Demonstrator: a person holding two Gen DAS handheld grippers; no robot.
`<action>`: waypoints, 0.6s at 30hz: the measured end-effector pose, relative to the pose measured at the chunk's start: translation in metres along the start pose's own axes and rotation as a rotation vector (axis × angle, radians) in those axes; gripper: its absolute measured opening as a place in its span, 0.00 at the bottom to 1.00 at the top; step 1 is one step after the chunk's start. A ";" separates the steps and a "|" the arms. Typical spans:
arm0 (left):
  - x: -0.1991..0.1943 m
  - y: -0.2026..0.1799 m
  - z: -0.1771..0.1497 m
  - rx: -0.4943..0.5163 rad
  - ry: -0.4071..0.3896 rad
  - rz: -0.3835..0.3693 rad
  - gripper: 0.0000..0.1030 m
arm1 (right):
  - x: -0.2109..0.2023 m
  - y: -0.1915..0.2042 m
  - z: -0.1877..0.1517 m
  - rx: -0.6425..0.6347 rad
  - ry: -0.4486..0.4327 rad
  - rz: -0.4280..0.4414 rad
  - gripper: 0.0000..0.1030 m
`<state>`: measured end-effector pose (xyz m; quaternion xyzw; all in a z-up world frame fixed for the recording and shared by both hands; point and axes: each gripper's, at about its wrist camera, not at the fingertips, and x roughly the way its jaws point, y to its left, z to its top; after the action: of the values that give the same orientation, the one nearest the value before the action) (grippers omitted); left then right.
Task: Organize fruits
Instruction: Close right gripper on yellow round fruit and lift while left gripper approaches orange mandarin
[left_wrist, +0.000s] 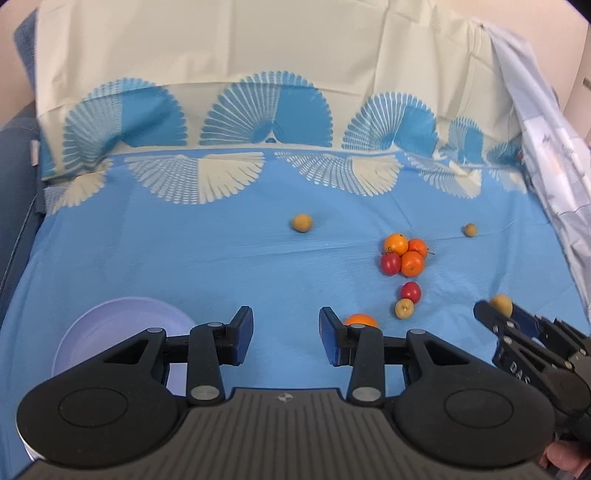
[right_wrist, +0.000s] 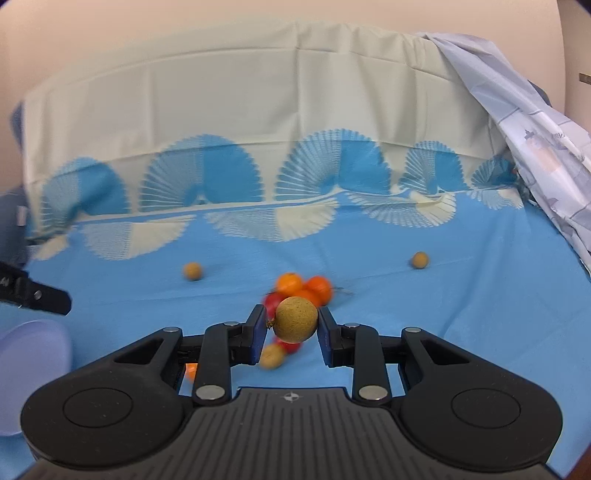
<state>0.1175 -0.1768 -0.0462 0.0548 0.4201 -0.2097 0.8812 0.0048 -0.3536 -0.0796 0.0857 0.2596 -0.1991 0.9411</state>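
Observation:
My right gripper (right_wrist: 293, 325) is shut on a tan longan (right_wrist: 296, 319) and holds it above the blue cloth; it also shows in the left wrist view (left_wrist: 500, 304). My left gripper (left_wrist: 286, 334) is open and empty, low over the cloth. A cluster of oranges (left_wrist: 406, 253) with a red tomato (left_wrist: 390, 263) lies right of centre. Another tomato (left_wrist: 411, 291), a longan (left_wrist: 404, 308) and an orange (left_wrist: 360, 319) lie nearer. Two more longans (left_wrist: 302, 223) (left_wrist: 470, 230) lie farther back. A lilac bowl (left_wrist: 122, 328) sits at the lower left.
The blue cloth (left_wrist: 184, 258) covers a bed, with a fan-patterned cream pillow (left_wrist: 258, 74) along the back. A pale patterned sheet (left_wrist: 546, 166) hangs at the right. A dark blue edge (left_wrist: 14, 184) borders the left.

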 end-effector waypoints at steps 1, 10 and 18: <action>-0.002 0.004 -0.003 -0.011 0.005 -0.012 0.43 | -0.009 0.005 -0.002 -0.006 0.002 0.006 0.30; 0.079 -0.039 -0.015 0.098 0.142 -0.153 0.45 | -0.012 -0.013 -0.016 0.073 0.079 -0.052 0.30; 0.167 -0.088 -0.017 0.236 0.233 -0.143 0.61 | 0.018 -0.038 -0.023 0.111 0.129 -0.072 0.30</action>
<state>0.1627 -0.3058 -0.1777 0.1519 0.4947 -0.3121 0.7967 -0.0073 -0.3881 -0.1109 0.1409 0.3113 -0.2408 0.9084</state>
